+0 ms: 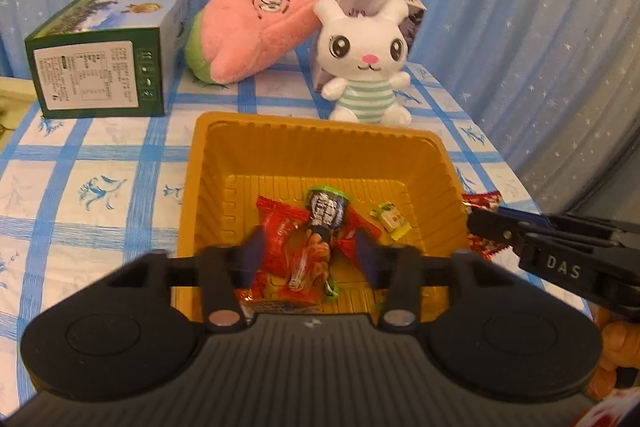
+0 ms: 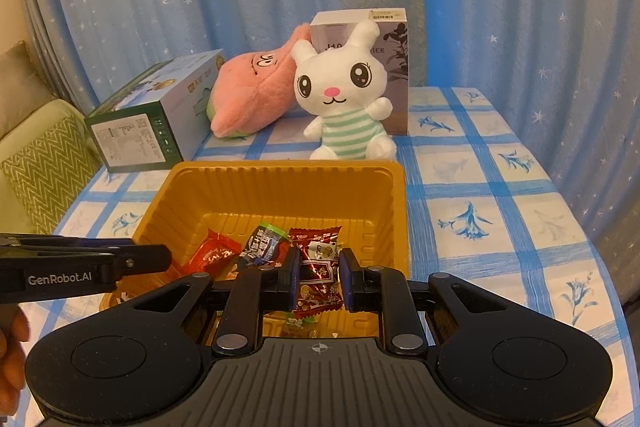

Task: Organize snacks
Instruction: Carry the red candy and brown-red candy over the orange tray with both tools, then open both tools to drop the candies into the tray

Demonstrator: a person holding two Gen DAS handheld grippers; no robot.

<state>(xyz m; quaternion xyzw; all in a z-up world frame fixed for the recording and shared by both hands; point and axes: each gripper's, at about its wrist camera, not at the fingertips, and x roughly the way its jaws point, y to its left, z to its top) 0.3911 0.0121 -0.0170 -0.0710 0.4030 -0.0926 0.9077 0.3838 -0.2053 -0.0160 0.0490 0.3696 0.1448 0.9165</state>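
Observation:
A golden plastic tray sits on the blue-checked table and holds several snacks. My left gripper hovers over its near side, open. A dark blue packet with a green end lies between and just beyond its pads, untouched, on top of a red packet. A small yellow-green candy lies to the right. My right gripper is shut on a dark red candy packet above the tray's near right part. In the left wrist view it reaches in from the right.
Behind the tray sit a white rabbit plush, a pink plush, a green carton lying flat and a grey box. A star-patterned curtain hangs behind. A sofa cushion is beyond the table's left edge.

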